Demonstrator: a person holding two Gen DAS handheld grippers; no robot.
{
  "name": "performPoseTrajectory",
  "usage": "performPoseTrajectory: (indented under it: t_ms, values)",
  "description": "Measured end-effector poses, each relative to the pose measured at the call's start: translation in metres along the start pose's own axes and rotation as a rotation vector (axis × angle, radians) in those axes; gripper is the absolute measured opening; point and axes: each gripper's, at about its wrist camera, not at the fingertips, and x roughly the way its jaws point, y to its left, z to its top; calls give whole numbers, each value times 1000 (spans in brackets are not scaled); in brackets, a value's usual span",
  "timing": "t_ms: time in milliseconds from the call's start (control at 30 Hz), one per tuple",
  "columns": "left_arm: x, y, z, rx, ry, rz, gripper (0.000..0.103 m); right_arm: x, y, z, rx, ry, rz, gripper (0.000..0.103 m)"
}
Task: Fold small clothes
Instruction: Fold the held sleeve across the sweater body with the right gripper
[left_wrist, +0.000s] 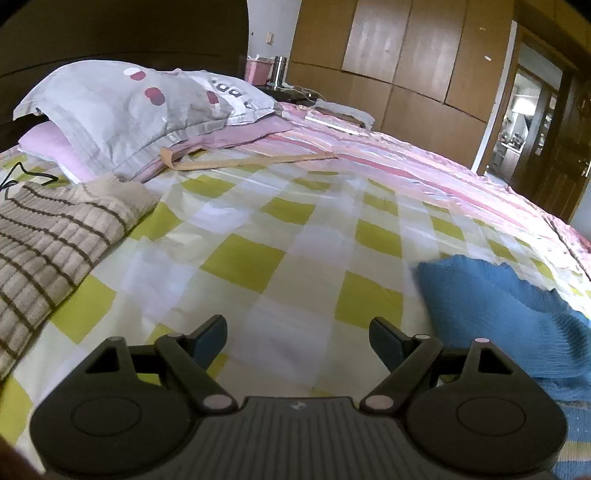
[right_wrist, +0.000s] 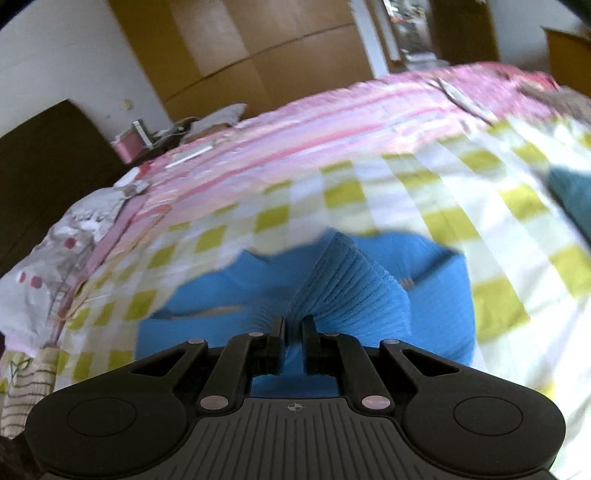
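Honestly, folding looks barely underway: the right gripper is pinched tight on a pleat of the blue knit garment, lying bunched on the checked bedspread mid-frame. The left gripper hangs wide open, empty. Striped knit at left looks untouched.

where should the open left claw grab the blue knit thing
Take the blue ribbed knit garment at its near scalloped edge, coming in from its left over the checked bedsheet. That edge lies free, while the right claw already pinches another fold.
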Motion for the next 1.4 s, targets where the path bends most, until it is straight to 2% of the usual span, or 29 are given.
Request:
performPoseTrajectory:
  t_ms: [100, 233, 300, 433, 533, 667, 733, 833, 933, 1067, 1200, 1400]
  values:
    - [0, -1, -1, 7, 3, 0, 89, 10, -15, -12, 39, 16, -33, 13]
    - [1, -2, -2, 9, 8, 2, 89, 11, -29, -24, 110, 13, -21, 16]
    - [2, -2, -2, 10, 12, 3, 89, 10, -34, -26, 137, 12, -13, 17]
    - [3, -6, -3, 26, 13, 3, 89, 8, -45, -25, 208, -10, -6, 27]
    - [4, -8, -5, 38, 16, 1, 89, 9, -54, -24, 265, -26, -2, 29]
    - [4, -10, -6, 45, 19, 1, 89, 14, -63, -24, 338, -27, -14, 28]
    - [4, -10, -6, 46, 19, 2, 89, 12, -62, -23, 340, -41, -26, 14]
    - [5, -10, -6, 42, 24, 1, 89, -2, -56, -22, 298, -89, -5, 8]
    - [5, -12, -7, 50, 26, 0, 89, -10, -54, -25, 268, -114, -10, 8]
    - [4, -15, -9, 71, 21, -3, 89, 0, -64, -35, 259, -62, -74, 8]
    - [4, -17, -10, 86, 22, -4, 89, -3, -70, -40, 264, -62, -87, 8]
    - [5, -20, -12, 97, 29, 1, 89, -16, -71, -39, 234, -66, -71, 15]
